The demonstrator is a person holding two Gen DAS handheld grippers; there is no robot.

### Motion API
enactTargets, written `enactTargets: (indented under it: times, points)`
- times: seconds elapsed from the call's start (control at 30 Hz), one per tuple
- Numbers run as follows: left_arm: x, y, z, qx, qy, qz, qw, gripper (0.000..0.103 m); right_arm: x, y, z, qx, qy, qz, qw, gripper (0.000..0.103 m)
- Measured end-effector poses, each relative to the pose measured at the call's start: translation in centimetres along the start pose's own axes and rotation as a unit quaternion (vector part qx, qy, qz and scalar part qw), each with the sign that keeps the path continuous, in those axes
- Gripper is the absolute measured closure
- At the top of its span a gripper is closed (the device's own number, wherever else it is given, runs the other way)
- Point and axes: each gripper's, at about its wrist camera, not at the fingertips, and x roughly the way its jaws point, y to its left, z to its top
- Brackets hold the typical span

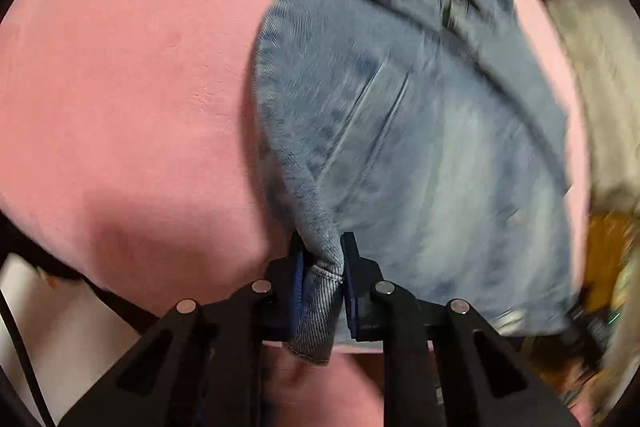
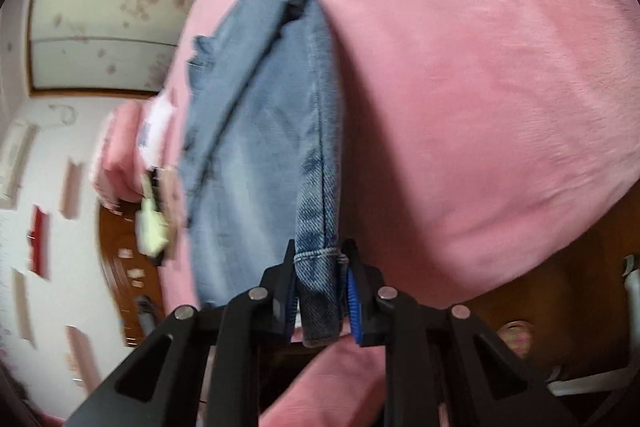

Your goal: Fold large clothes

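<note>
Looking through the left wrist cam, the left gripper (image 1: pixel 323 281) is clamped on a bunched hem of the faded blue jeans (image 1: pixel 420 131), which lie spread over the pink blanket (image 1: pixel 132 75). Over on the right wrist cam, the right gripper (image 2: pixel 320 287) pinches a stitched hem of the same jeans (image 2: pixel 256 131), which stretch away over the blanket (image 2: pixel 480 87), everything's kinda blurry.

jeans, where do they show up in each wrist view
Left wrist: the jeans fill the centre and right, running from the top edge down to the left tongs, which pinch a hem.
Right wrist: the jeans run as a band left of centre, down to the right tongs, shut on a hem.
Shared landmark: the pink blanket under the jeans.
</note>
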Motion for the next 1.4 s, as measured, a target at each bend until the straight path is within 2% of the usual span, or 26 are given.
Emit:
enactTargets:
  times: [0.1,0.27,0.37,0.47,0.67,0.83,1.03,1.13,1.27,1.4]
  points:
    - [-1.2,-0.6,-0.1,-0.042,-0.015,-0.050,0.9977,0.089,0.8,3.1,-0.1,0.010,0.001,0.050,0.999,0.084]
    - [-3.1,-2.8,2.6,-0.078,-0.013,-0.102,0.9916,0.090,2.4,7.7,0.9,0.066,-0.014,0.137,0.988,0.084]
    - [-4.0,-5.5,5.6,-0.075,-0.002,-0.106,0.9916,0.090,3.0,10.4,2.0,0.075,-0.029,0.154,0.985,0.085]
    - [-4.7,-7.4,9.1,-0.062,-0.008,-0.135,0.9888,0.092,2.9,12.6,3.6,0.079,-0.049,0.174,0.980,0.085]
    - [-9.1,-11.4,15.9,-0.049,-0.078,-0.186,0.9783,0.093,1.4,15.9,7.9,0.095,-0.097,0.234,0.963,0.085]
    - [-12.2,-13.1,21.2,-0.063,-0.144,-0.214,0.9641,0.093,-0.1,17.6,12.5,0.086,-0.123,0.261,0.953,0.085]
    - [-12.6,-13.2,26.4,-0.079,-0.171,-0.201,0.9613,0.094,0.4,20.0,19.3,0.059,-0.126,0.246,0.959,0.085]
    - [-11.8,-14.2,28.7,-0.068,-0.180,-0.177,0.9651,0.094,2.6,20.3,22.9,0.068,-0.117,0.255,0.958,0.085]
    - [-9.4,-14.4,32.3,-0.074,-0.186,-0.149,0.9684,0.094,5.5,19.7,26.8,0.073,-0.122,0.239,0.961,0.086]
    - [-5.1,-14.1,35.7,-0.076,-0.177,-0.103,0.9759,0.093,9.6,16.7,30.0,0.112,-0.141,0.209,0.961,0.085]
